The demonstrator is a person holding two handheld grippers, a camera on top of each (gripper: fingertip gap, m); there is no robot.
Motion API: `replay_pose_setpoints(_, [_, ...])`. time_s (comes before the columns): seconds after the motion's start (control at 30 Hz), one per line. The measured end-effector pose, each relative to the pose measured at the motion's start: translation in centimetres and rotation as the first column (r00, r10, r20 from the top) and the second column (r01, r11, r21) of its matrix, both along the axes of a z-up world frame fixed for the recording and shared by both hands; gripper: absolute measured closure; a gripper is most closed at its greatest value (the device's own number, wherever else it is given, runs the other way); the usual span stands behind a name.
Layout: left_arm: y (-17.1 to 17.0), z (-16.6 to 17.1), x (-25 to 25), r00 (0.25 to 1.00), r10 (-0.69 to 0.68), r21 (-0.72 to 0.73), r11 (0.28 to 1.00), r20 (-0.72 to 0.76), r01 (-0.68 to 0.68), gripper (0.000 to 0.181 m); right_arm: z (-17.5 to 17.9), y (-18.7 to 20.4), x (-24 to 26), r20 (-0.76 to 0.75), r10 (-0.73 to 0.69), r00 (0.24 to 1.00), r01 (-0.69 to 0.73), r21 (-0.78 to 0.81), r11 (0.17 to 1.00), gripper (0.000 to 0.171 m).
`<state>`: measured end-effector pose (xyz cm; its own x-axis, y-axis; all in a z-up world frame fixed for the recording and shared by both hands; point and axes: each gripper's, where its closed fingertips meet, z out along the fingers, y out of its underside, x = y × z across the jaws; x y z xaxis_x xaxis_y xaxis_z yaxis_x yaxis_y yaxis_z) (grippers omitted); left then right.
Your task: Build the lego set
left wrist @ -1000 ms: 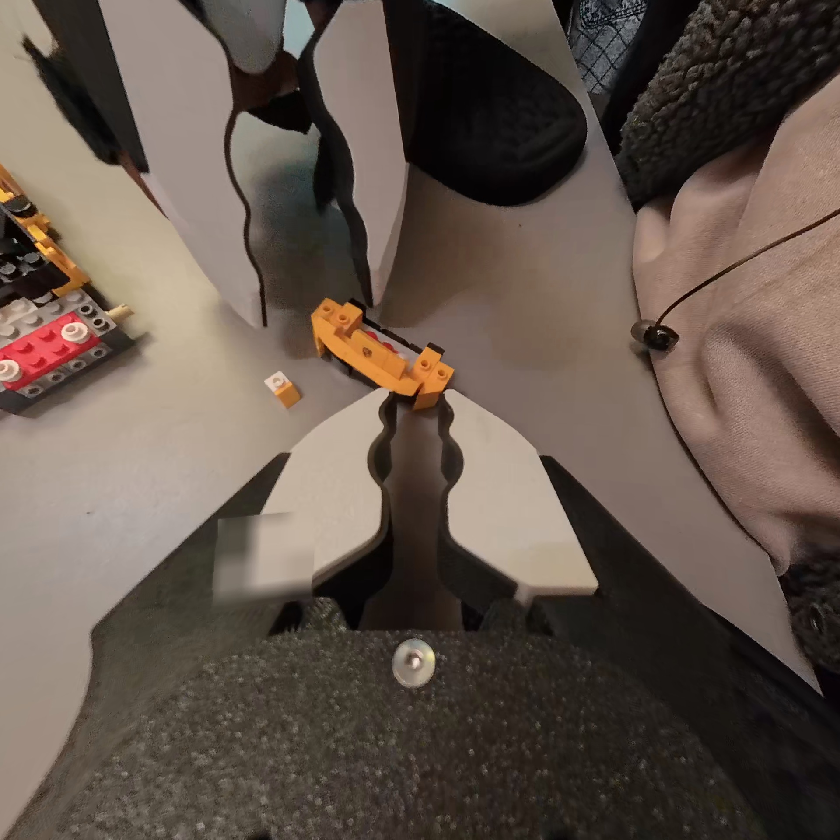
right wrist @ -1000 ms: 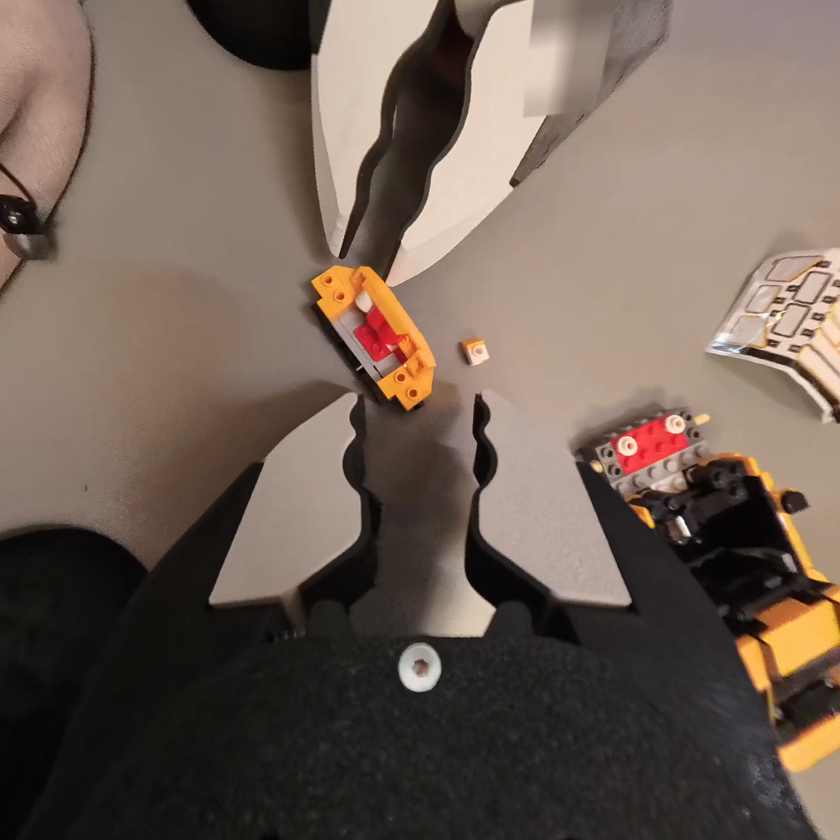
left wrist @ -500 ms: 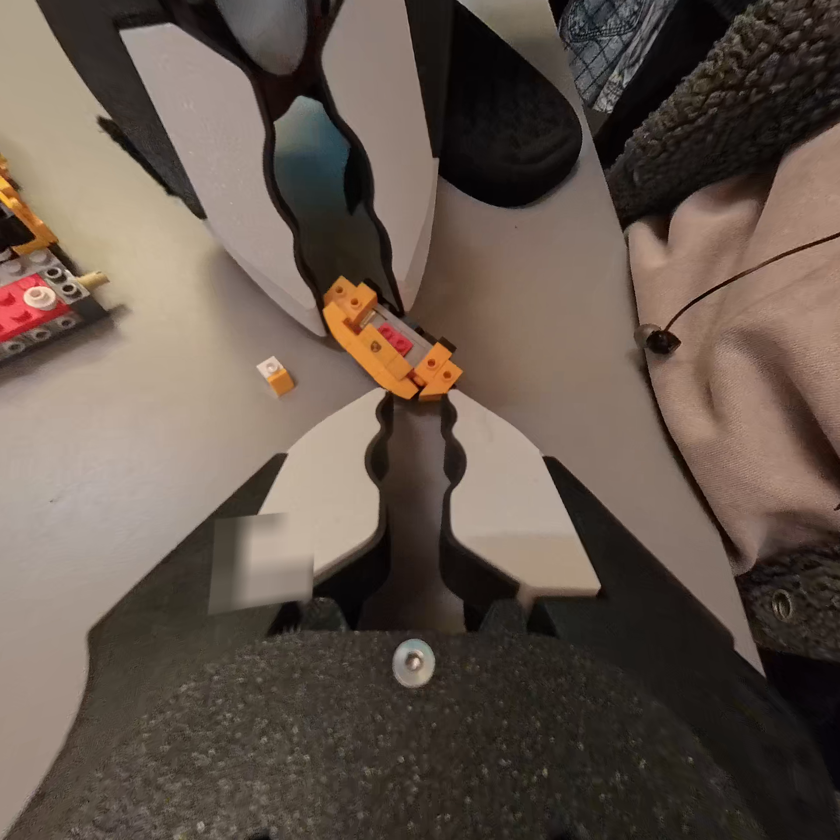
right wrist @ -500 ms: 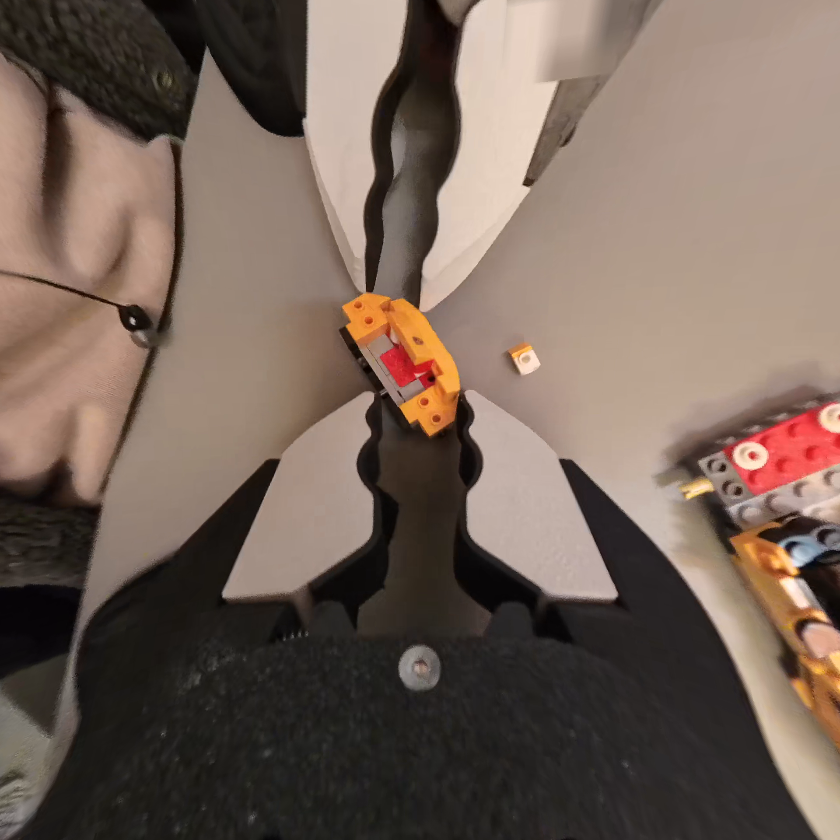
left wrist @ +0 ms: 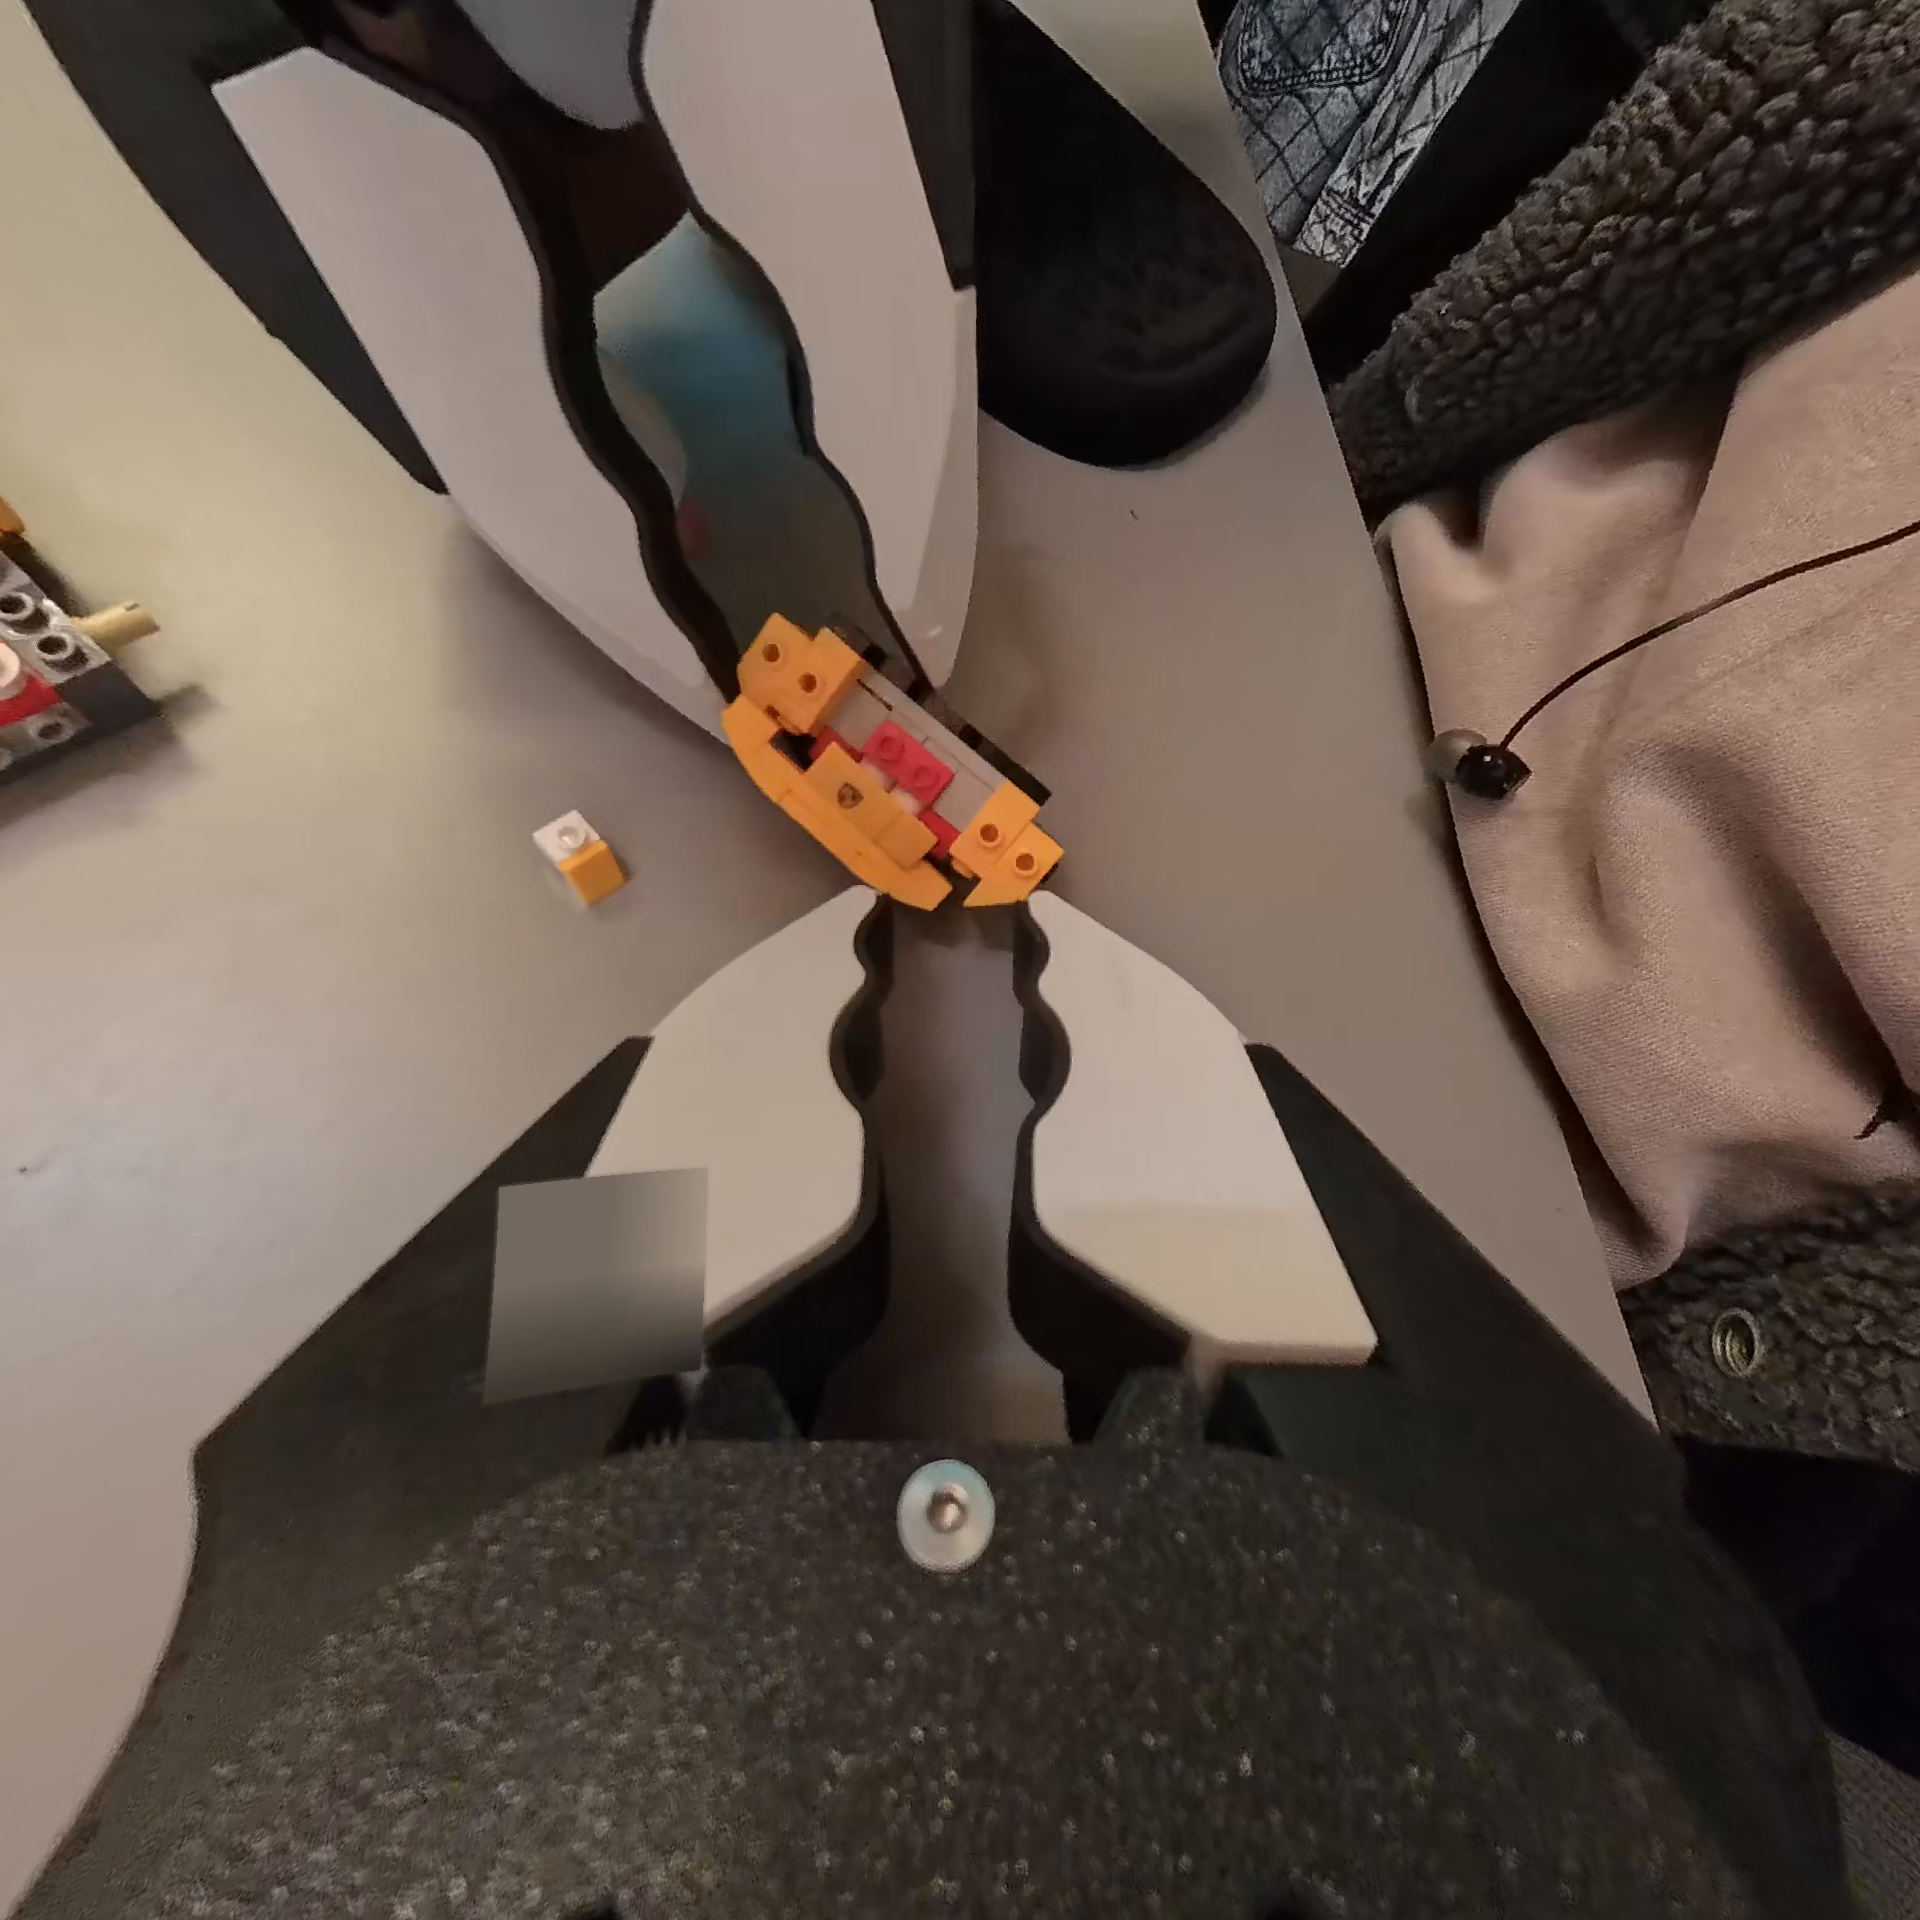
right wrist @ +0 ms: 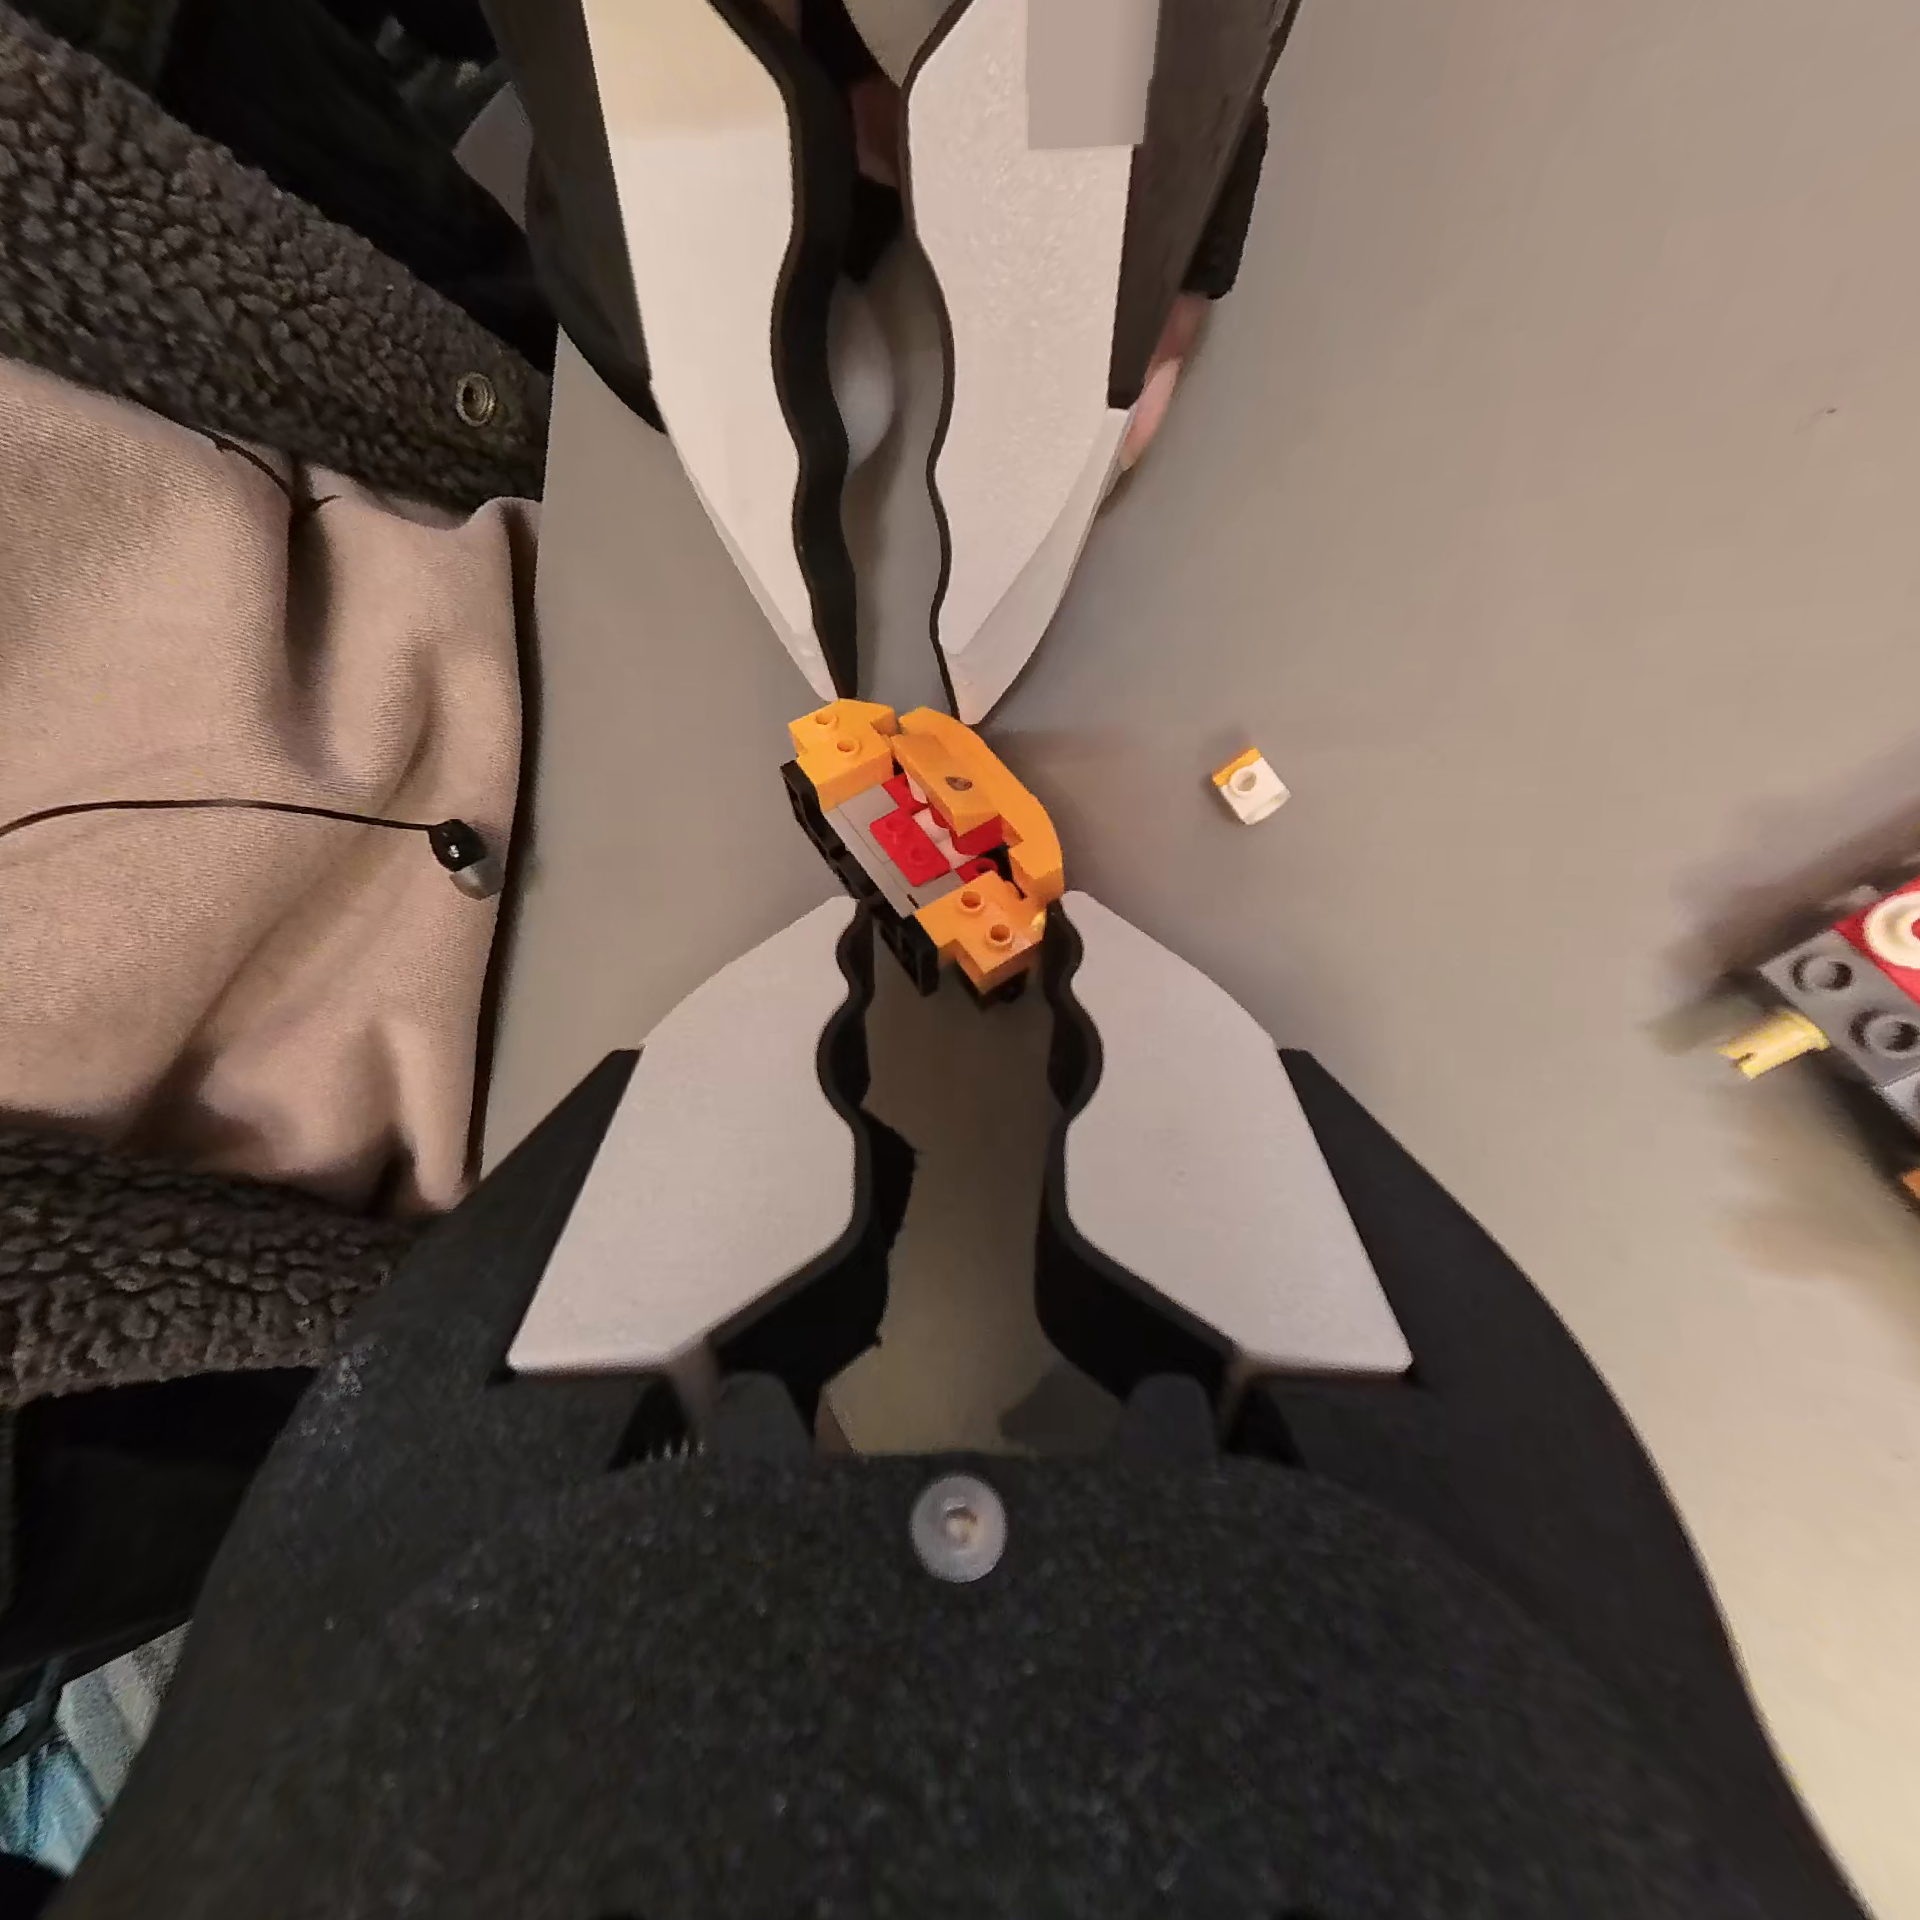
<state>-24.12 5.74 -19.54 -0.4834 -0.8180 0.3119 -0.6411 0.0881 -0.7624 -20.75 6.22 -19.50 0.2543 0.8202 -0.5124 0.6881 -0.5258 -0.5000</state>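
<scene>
The left gripper point(left wrist: 951, 914) points at an orange, red and grey lego piece point(left wrist: 894, 779) lying on the grey table point(left wrist: 260, 1039). Its fingertips sit at the piece's near end with a gap between them; whether they touch it is unclear. Opposite, the right gripper point(left wrist: 821, 665) meets the piece's far end. A small orange-and-white brick point(left wrist: 580, 854) lies apart, left of the fingertips. A partly built grey and red model point(left wrist: 52, 686) sits further left.

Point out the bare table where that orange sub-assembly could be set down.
Bare grey table lies on the near side of the small orange-and-white brick, away from the grey-and-red plate build. It is crowded around the orange sub-assembly, with both grippers' jaws meeting on it and the person's beige top at the table edge.
</scene>
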Motion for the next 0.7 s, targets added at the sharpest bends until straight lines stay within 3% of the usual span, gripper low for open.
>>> replay_pose_setpoints(0.47, [-1.4, 0.0, -0.9, 0.995, -0.099, 0.005, 0.995, 0.005, 0.099, 0.158, 0.3, -0.2, -0.4, -0.049, -0.045, 0.998, 0.043, -0.040, 0.998, 0.141])
replay_pose_setpoints(0.7, [0.4, 0.9, -0.1, 0.998, 0.012, -0.015, 1.000, 0.054, -0.012, 0.155, 0.1, -0.3, 0.0, -0.058, -0.059, 0.997, 0.056, -0.043, 0.998, 0.141])
